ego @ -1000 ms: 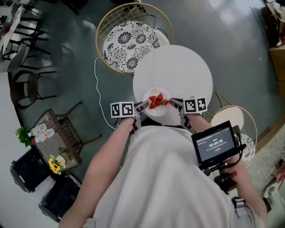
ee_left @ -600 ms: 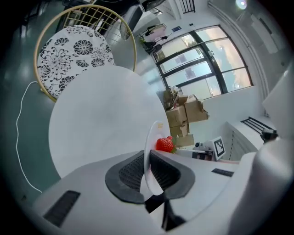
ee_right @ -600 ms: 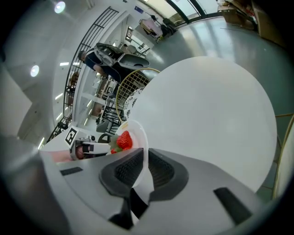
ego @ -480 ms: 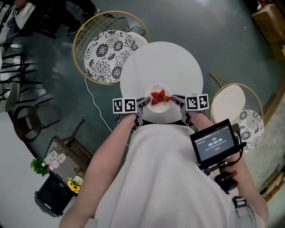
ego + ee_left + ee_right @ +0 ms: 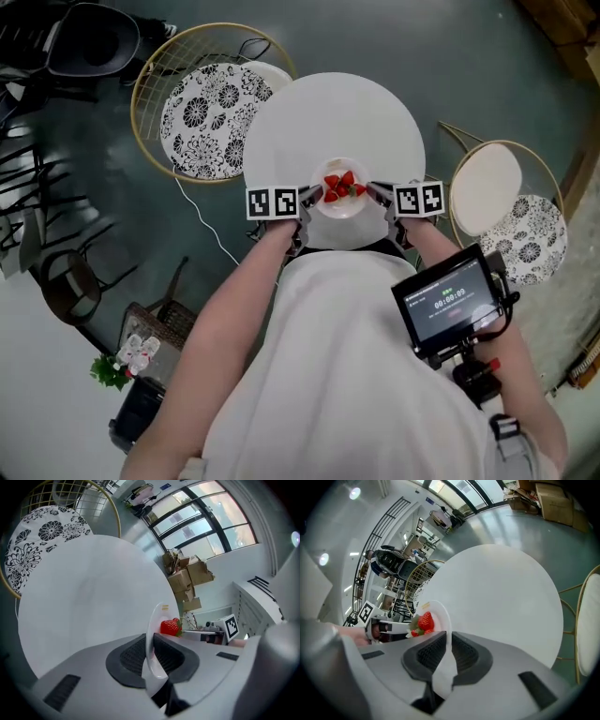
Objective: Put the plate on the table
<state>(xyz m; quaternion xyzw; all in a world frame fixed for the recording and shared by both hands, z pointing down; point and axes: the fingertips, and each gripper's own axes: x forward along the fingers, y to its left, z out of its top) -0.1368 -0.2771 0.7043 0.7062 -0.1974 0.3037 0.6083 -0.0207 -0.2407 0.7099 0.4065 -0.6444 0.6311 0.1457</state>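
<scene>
Left hand-held gripper (image 5: 307, 199) was clamped on the rim of the plate (image 5: 338, 208). The plate carried strawberries (image 5: 342, 184) over the near edge of the worktop (image 5: 328, 112). Right hand-held gripper (image 5: 378, 195) pinched the opposite rim. Advice: lower both evenly, keep the plate level, release together.

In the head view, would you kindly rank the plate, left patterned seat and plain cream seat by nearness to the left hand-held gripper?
1. The plate, held by the left hand-held gripper.
2. The left patterned seat, upper left.
3. The plain cream seat, far right.
</scene>
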